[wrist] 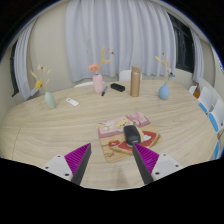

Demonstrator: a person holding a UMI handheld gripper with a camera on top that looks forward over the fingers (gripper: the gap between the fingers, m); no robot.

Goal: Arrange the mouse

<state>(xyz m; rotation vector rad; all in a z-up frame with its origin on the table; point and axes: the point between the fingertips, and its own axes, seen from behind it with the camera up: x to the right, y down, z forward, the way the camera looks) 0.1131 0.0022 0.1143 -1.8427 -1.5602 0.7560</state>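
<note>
A black mouse [131,132] lies on a colourful mat [115,131] on the round wooden table [60,135]. The mat is just ahead of my gripper [110,150], and the mouse sits close to the tip of the right finger. My gripper is open. Its purple pads [78,158] stand wide apart over bare table with nothing between them. The mouse is not touched by either finger.
Beyond the mat stand a pink vase with flowers [97,83], a brown cylinder [134,80], a blue vase [164,91] and a green vase [49,99]. A small white object [72,101] and a dark one [117,87] lie nearby. Chairs [208,103] stand at the right.
</note>
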